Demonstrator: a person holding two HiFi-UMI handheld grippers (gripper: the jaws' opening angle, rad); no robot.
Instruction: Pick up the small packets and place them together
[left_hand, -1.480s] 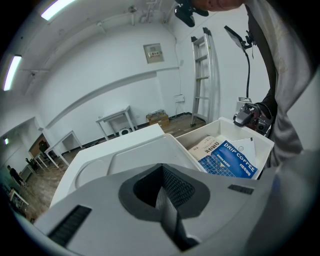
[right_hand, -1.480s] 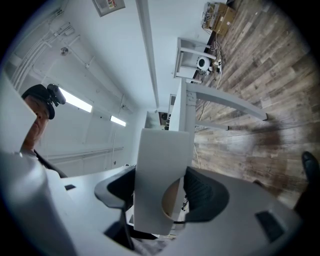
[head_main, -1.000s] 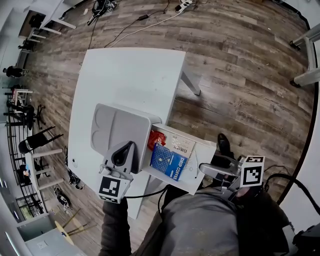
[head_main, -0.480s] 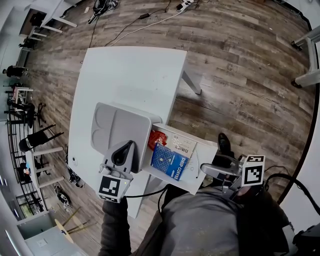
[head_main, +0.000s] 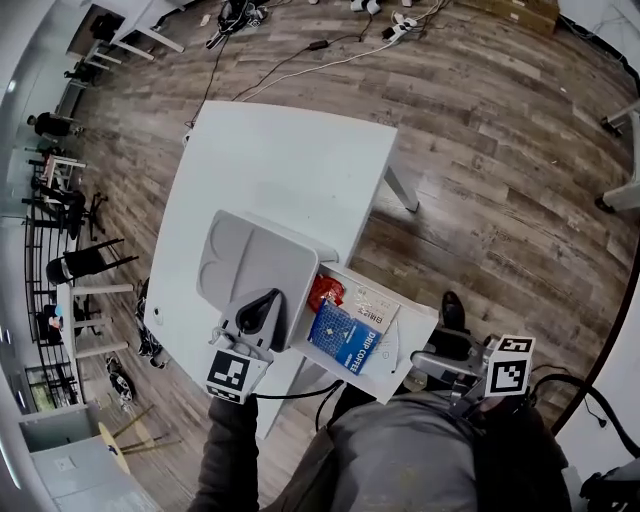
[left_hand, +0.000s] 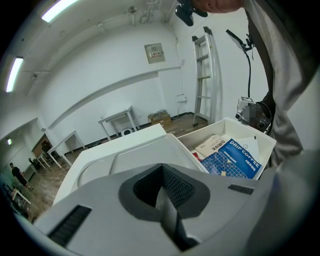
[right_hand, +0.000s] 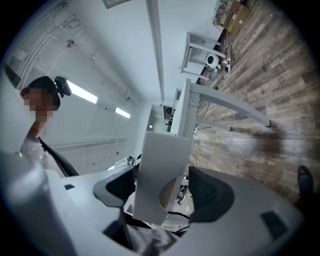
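An open white box (head_main: 426, 316) sits just right of a grey tray (head_main: 250, 255). Inside it lie a red packet (head_main: 325, 292), a blue drip-coffee packet (head_main: 343, 335) and a white printed packet (head_main: 368, 300). The blue packet (left_hand: 235, 160) and white printed packet (left_hand: 215, 145) also show in the left gripper view. My left gripper (head_main: 266, 297) rests over the tray's near right part, shut with nothing in it (left_hand: 162, 167). My right gripper (head_main: 406, 352) is at the box's near right edge. Its jaws stand apart around a flat white panel (right_hand: 157, 165); box wall or packet, I cannot tell.
Tray and box sit at the near end of a white table (head_main: 290, 170), the box reaching past its right edge. Wooden floor (head_main: 500, 180) surrounds it, with cables (head_main: 330, 45) at the far end. My torso (head_main: 400, 460) fills the bottom of the head view.
The head camera has shifted, so the table sits slightly further right and lower in view. Both grippers and the packets keep their places relative to the tray.
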